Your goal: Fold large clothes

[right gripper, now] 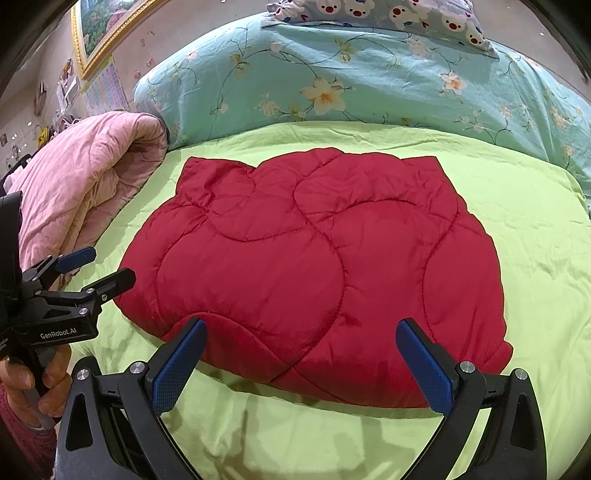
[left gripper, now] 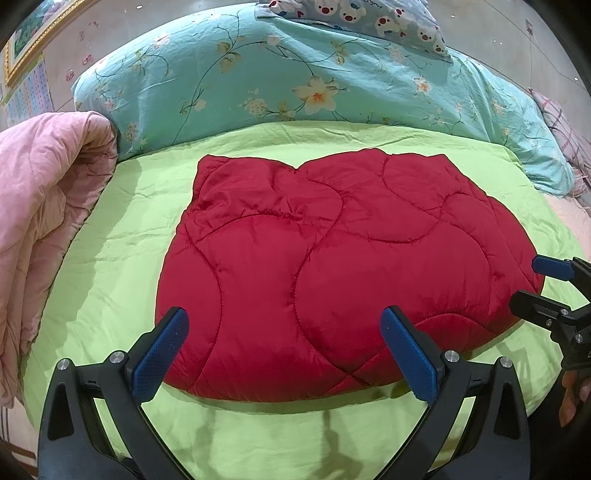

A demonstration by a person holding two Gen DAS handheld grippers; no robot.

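Observation:
A red quilted garment (left gripper: 332,258) lies folded into a thick, roughly rectangular pad on the green sheet (left gripper: 110,258); it also shows in the right wrist view (right gripper: 314,266). My left gripper (left gripper: 284,328) is open and empty, held just above the pad's near edge. My right gripper (right gripper: 301,339) is open and empty, also above the near edge. The right gripper shows at the right of the left wrist view (left gripper: 532,284), beside the pad's right end. The left gripper shows at the left of the right wrist view (right gripper: 99,266), beside the pad's left end.
A folded pink quilt (left gripper: 44,206) lies at the left of the bed. A teal floral duvet (left gripper: 295,74) is piled along the back, with a cartoon-print pillow (left gripper: 362,18) on it. A framed picture (right gripper: 107,33) hangs on the far wall.

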